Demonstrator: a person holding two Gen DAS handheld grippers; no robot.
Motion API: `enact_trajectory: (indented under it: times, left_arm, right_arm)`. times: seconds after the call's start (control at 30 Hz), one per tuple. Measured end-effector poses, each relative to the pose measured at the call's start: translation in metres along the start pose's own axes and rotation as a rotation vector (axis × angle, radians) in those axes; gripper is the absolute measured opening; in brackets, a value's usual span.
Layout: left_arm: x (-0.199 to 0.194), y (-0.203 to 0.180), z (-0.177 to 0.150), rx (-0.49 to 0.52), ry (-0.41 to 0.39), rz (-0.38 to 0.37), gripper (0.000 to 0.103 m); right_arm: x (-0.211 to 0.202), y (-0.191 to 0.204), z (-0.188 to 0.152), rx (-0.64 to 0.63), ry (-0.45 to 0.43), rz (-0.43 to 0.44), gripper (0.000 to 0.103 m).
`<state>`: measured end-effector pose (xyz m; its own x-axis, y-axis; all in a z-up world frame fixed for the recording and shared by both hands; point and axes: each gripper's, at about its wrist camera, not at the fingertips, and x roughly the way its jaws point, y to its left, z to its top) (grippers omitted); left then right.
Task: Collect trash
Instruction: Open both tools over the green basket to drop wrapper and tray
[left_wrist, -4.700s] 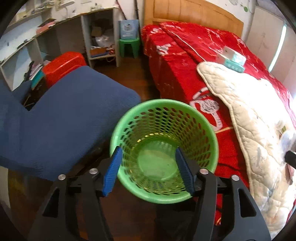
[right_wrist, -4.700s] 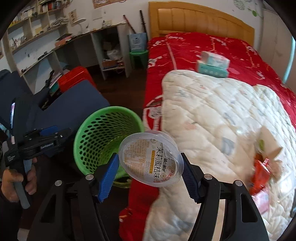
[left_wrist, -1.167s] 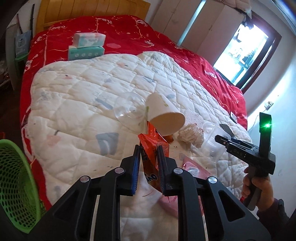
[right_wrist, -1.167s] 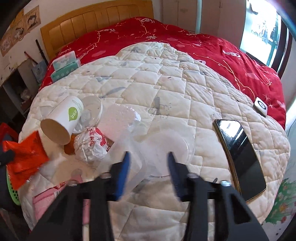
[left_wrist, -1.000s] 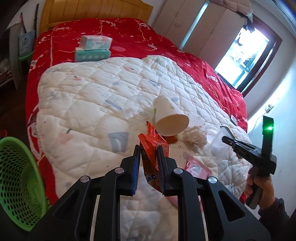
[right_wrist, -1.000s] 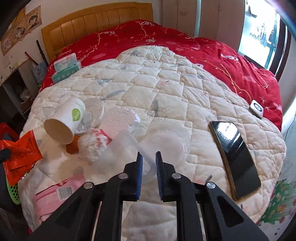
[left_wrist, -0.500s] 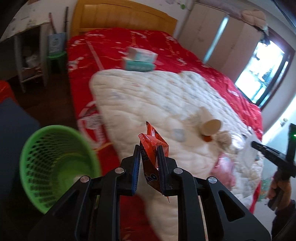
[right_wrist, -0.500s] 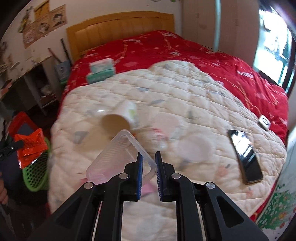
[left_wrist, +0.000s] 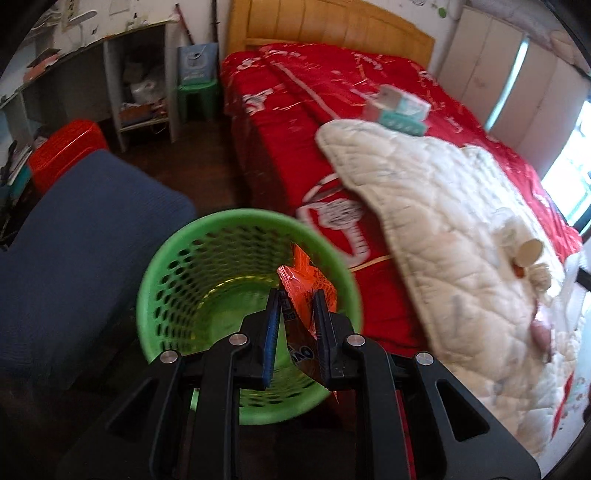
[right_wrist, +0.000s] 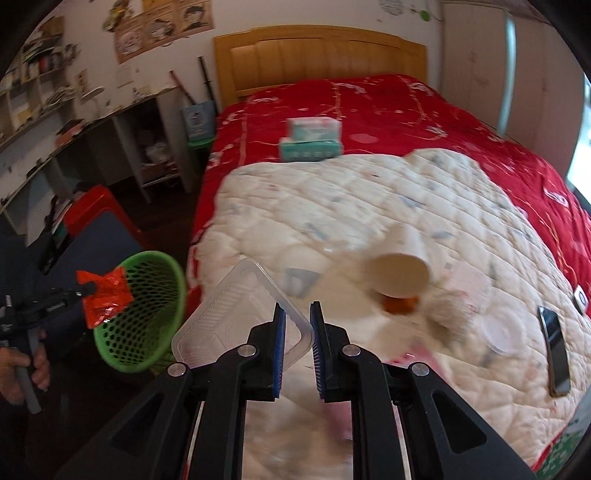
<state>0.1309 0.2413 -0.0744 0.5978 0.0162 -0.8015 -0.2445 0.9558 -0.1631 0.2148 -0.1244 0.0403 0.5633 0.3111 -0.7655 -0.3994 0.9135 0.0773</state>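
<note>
Orange snack wrapper (left_wrist: 306, 284), crumpled and shiny, hangs right over the open mouth of the green mesh basket (left_wrist: 173, 258) on the floor by the bed's side edge. Clear plastic tray (right_wrist: 240, 306) is tilted up on edge above the quilt's near edge. A paper cup (right_wrist: 400, 273) lies tipped on the quilt.

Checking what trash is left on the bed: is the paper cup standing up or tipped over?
Tipped over. The paper cup lies on its side on the white quilt, its open mouth facing the camera.
</note>
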Motion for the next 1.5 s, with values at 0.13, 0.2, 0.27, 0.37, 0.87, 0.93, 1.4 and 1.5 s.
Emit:
enact_trajectory:
  times: [0.13, 0.2, 0.27, 0.37, 0.87, 0.93, 1.4, 1.5]
  left_arm:
    - [0.011, 0.019, -0.004, -0.021, 0.027, 0.018, 0.020]
    - [0.012, 0.028, -0.007, -0.042, 0.038, 0.018, 0.032]
    - [0.012, 0.035, -0.009, -0.061, 0.032, 0.032, 0.049]
    - [0.010, 0.044, -0.014, -0.074, 0.029, 0.038, 0.052]
    - [-0.023, 0.079, -0.045, -0.132, -0.027, 0.134, 0.075]
    - [-0.027, 0.082, -0.047, -0.134, -0.034, 0.141, 0.077]
    - [-0.039, 0.071, -0.047, -0.090, -0.084, 0.199, 0.095]
    - [-0.044, 0.060, -0.046, -0.060, -0.106, 0.204, 0.098]
  right_arm:
    - [0.009, 0.028, 0.010, -0.037, 0.006, 0.031, 0.013]
    - [0.016, 0.041, 0.014, -0.053, 0.010, 0.044, 0.013]
    - [0.023, 0.056, 0.018, -0.069, 0.018, 0.061, 0.013]
    - [0.034, 0.075, 0.022, -0.092, 0.032, 0.082, 0.013]
    - [0.101, 0.176, 0.029, -0.187, 0.108, 0.181, 0.016]
    - [0.111, 0.191, 0.029, -0.191, 0.122, 0.193, 0.017]
    - [0.107, 0.201, 0.021, -0.186, 0.120, 0.229, 0.053]
    - [0.095, 0.182, 0.016, -0.159, 0.108, 0.213, 0.058]
